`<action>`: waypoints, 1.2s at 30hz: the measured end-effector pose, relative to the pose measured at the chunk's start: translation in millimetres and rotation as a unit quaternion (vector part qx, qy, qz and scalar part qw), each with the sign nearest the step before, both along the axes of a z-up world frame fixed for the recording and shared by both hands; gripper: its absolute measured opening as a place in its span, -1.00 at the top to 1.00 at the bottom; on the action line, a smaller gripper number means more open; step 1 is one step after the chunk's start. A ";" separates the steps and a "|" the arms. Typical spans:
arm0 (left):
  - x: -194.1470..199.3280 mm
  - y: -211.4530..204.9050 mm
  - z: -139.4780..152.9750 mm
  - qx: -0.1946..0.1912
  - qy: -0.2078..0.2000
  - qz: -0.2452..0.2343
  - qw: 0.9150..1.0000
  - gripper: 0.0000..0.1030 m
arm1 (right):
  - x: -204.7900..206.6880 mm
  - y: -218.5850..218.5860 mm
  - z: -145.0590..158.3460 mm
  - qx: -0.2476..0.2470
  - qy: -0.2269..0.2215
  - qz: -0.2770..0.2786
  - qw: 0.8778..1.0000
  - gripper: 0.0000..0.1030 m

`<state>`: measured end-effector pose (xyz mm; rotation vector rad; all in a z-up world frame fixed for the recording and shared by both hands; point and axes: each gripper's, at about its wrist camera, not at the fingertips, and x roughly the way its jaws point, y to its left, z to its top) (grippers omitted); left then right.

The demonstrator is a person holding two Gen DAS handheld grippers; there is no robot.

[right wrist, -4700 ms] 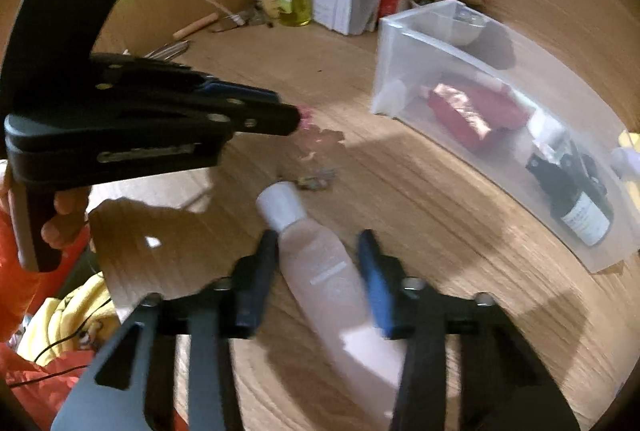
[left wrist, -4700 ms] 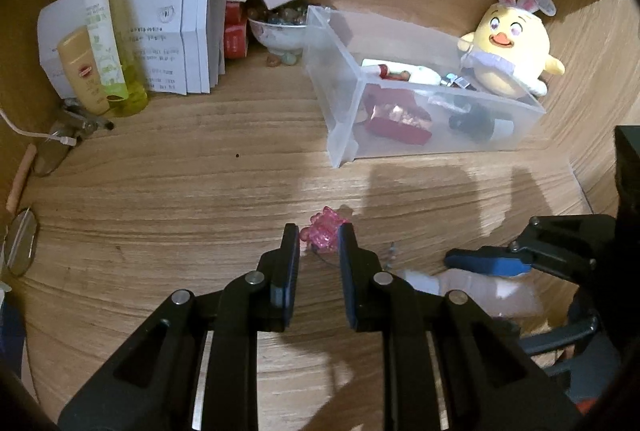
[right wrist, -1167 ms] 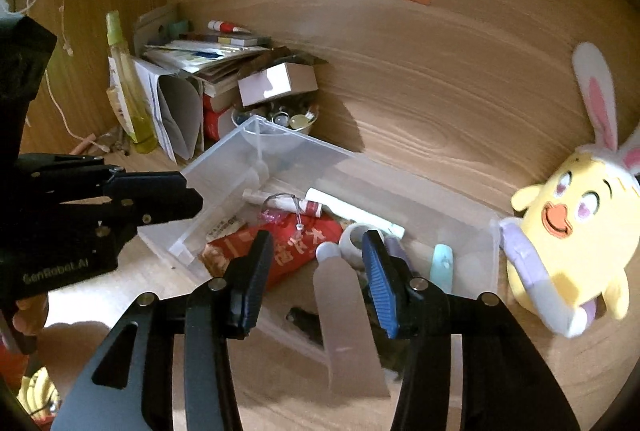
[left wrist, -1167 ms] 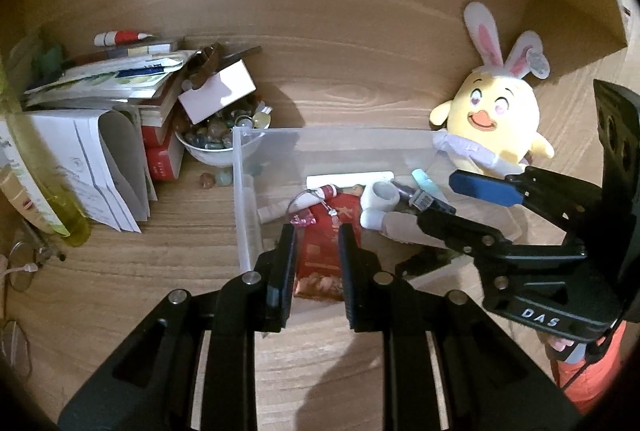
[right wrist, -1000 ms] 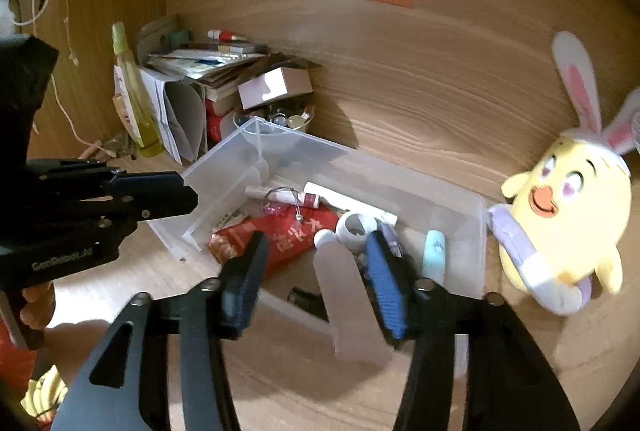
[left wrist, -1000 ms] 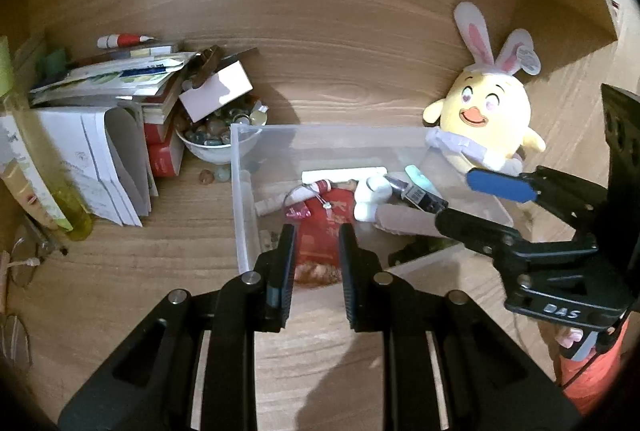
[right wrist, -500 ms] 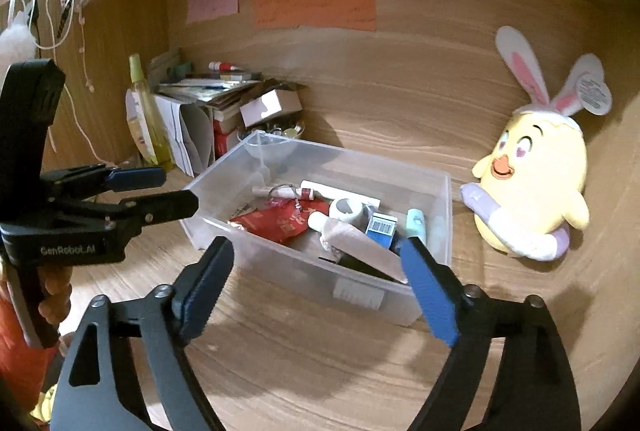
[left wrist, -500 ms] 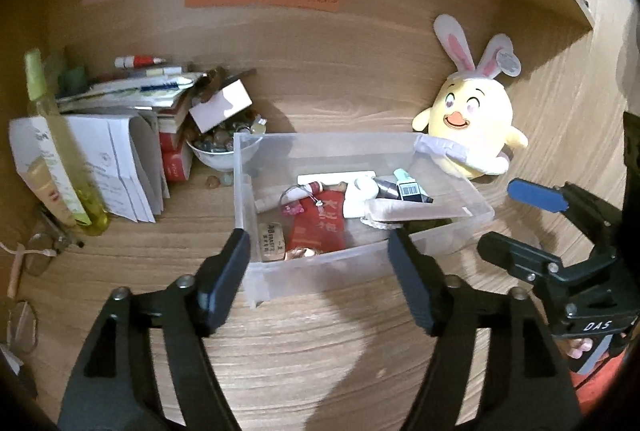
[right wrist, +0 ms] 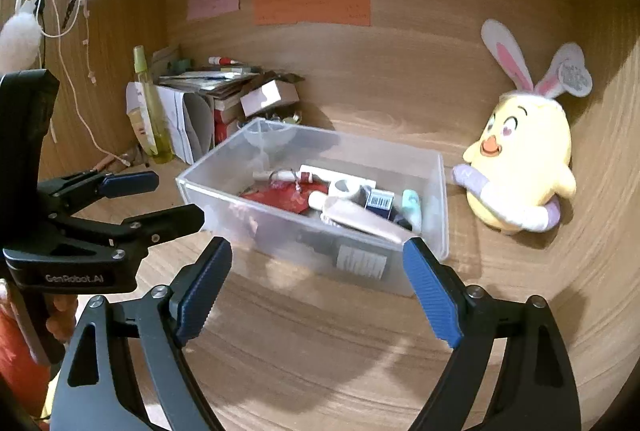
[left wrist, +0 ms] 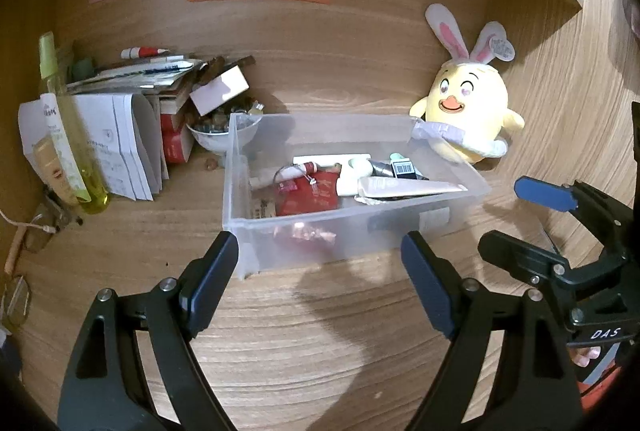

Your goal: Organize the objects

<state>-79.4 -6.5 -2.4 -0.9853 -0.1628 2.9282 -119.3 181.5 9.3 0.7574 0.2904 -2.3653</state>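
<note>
From my left wrist cam: the left gripper [left wrist: 320,283] has its jaws spread wide, they've just been opening, and there's nothing between them, just bare wooden desk [left wrist: 304,343]. Everything hangs off the clear rectangular plastic bin [left wrist: 344,231], which sits just past the fingertips. Inside the bin I can see a pale pink squeeze tube with a white cap [left wrist: 400,187] lying along its right half, a flat red foil packet [left wrist: 308,197] left of the tube, and a small pink charm on a metal ring [left wrist: 286,185] resting on the packet. Behind the bin's right corner is a yellow chick plush with bunny ears [left wrist: 466,115], touching the rim. Behind its left corner, a white bowl of small stones [left wrist: 218,133], then a messy stack of papers and books [left wrist: 132,119] and a tall yellow-green spray bottle [left wrist: 66,135] further left. The right gripper [left wrist: 532,215] pokes in to the right of the bin, also spread apart and empty.

Right wrist cam: same deal, jaws wide, just finished opening, nothing in them, bin straight ahead beyond the tips. The tube leans over the bin's near right side, packet and charm toward its left. Plush is right of the bin, left gripper hangs off to the bin's left, held by a hand [right wrist: 60,319].
</note>
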 end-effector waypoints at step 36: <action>8.1 1.9 -7.9 -0.009 0.005 -0.003 1.000 -0.63 | -10.2 3.3 -7.5 -0.017 -0.026 -0.014 0.999 -0.67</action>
